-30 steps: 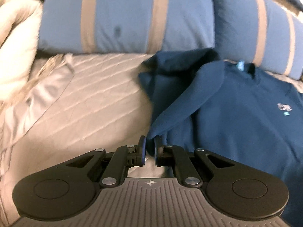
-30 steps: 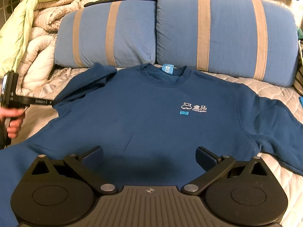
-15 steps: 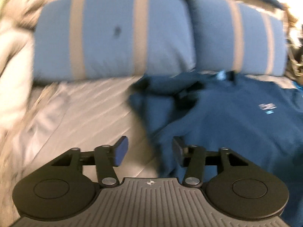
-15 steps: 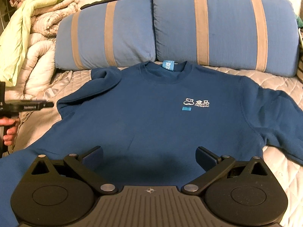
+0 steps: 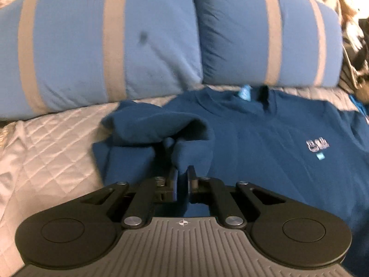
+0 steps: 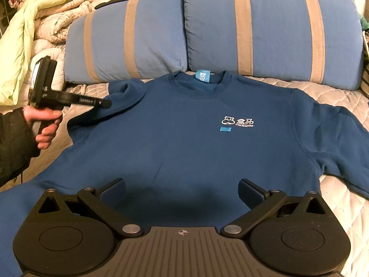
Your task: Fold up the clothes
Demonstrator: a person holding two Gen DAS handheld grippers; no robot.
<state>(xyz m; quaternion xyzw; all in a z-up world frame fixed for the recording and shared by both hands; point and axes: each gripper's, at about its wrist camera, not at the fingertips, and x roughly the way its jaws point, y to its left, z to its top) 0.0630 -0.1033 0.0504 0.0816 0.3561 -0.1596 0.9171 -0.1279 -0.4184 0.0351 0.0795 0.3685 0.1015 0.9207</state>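
Pinching a fold of the bunched left sleeve (image 5: 161,127) between nearly closed jaws, the left gripper (image 5: 182,180) holds fabric of the one navy sweatshirt (image 6: 184,138), which lies face up on the quilted bedspread (image 6: 334,92) with its collar at the far side. From the right wrist view, a hand (image 6: 43,124) in a dark sleeve grips the left tool's handle at the left. The right gripper (image 6: 182,190) hovers over the sweatshirt's near hem, jaws spread wide and holding nothing. Two blue pillows (image 6: 272,30) with tan stripes stand side by side at the far edge, and a pile of folded quilts (image 6: 46,16) sits far left.
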